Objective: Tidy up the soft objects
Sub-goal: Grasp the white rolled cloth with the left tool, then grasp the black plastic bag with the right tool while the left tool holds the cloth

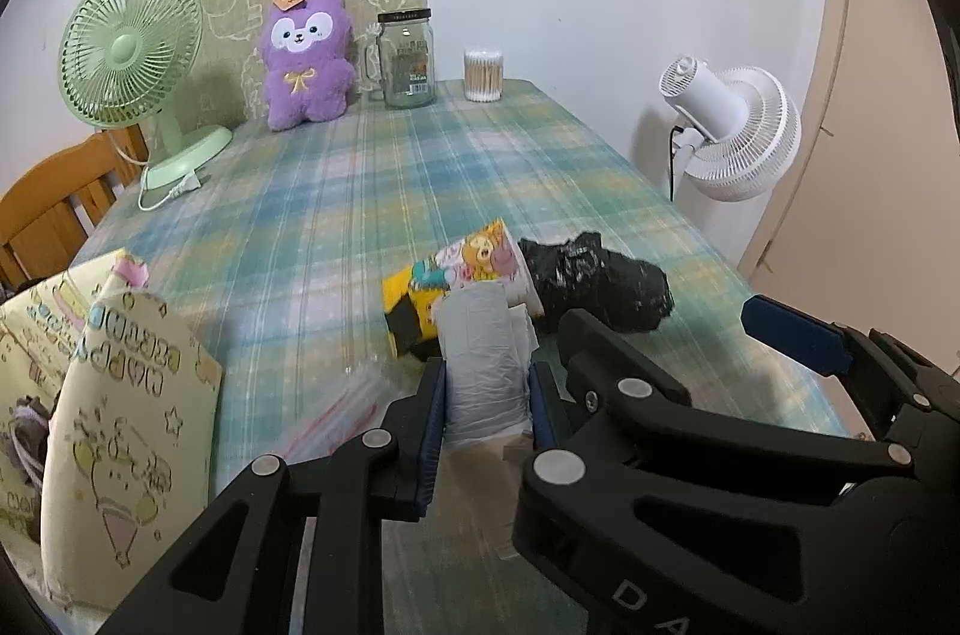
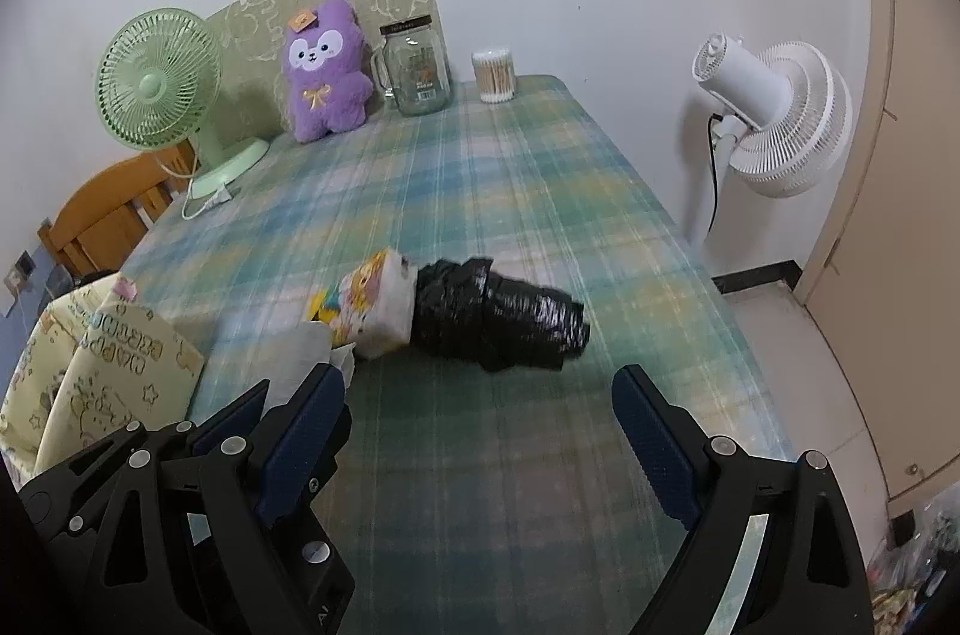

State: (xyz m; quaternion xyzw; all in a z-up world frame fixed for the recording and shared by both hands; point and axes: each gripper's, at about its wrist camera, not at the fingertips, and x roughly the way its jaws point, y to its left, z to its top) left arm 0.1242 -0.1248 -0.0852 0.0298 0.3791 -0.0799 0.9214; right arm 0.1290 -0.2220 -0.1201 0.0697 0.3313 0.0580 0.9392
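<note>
left gripper (image 1: pixel 487 398): clamped on white bag roll (image 1: pixel 485 365), just above worktop (image 1: pixel 360 191) | right gripper (image 2: pixel 480 431): wide, nothing held | black bag roll (image 2: pixel 504 314): lying on worktop, touching cartoon tissue pack (image 2: pixel 372 305)

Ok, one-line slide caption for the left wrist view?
Left gripper clamps a white bag roll above the plaid tablecloth.

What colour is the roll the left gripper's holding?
Whitish-grey, translucent plastic roll, clamped in the left gripper. Clearest in the left wrist view.
</note>
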